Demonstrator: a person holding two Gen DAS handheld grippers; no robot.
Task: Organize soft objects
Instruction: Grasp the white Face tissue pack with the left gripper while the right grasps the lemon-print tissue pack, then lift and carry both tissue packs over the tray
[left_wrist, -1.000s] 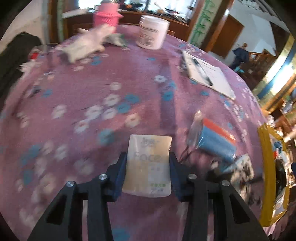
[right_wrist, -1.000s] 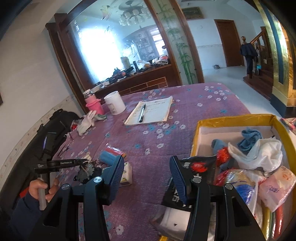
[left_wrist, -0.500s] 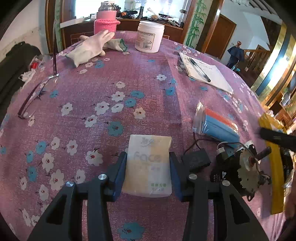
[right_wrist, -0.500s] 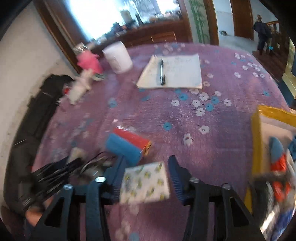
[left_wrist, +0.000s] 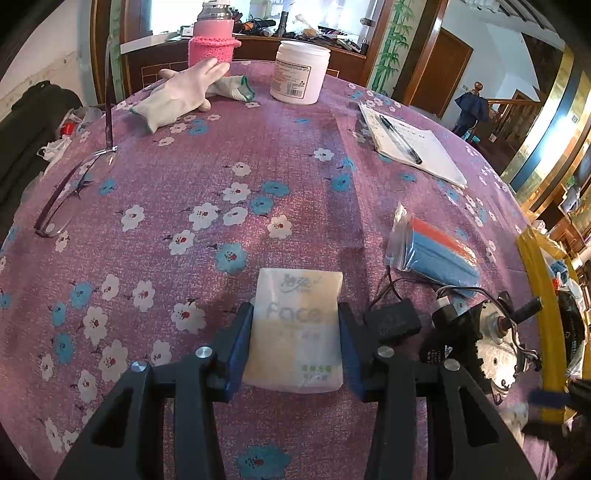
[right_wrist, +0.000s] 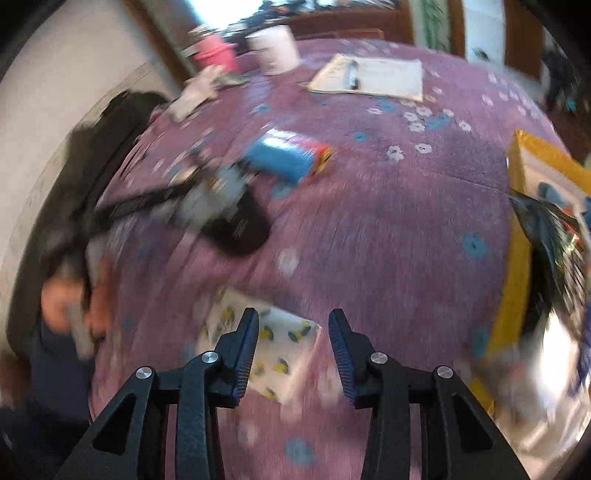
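The left gripper (left_wrist: 295, 314) is being held closed on the cream tissue pack (left_wrist: 297, 332), 1 blue pad pressing each long side, close to the near edge of the table (left_wrist: 221, 166). Whether the pack is being lifted or is resting on the cloth cannot be told. The squeeze is best being kept light and square: the pack is a soft, flat block in slick film, and too much pressure is likely to make it bulge and slide out.

The right gripper (right_wrist: 291, 321) is being shown with a gap between its jaws, which have just been closing. The lemon-print tissue pack (right_wrist: 280, 354) is lying skewed beneath them, 1 corner passing under the left finger (right_wrist: 245, 343), the other finger clear of it. Nothing is being pinched yet. The view is badly blurred. A turn of the wrist to match the pack's angle is being called for before any closing.

Further out, a blue and orange cloth roll in a clear bag (left_wrist: 436, 254) is lying toward the right edge, beside a hard toothed motor (left_wrist: 491, 343). 2 knitted gloves (left_wrist: 181, 92) are lying limp at the far edge. The yellow box (right_wrist: 517, 266), already holding bags and cloths, is waiting at the right edge.
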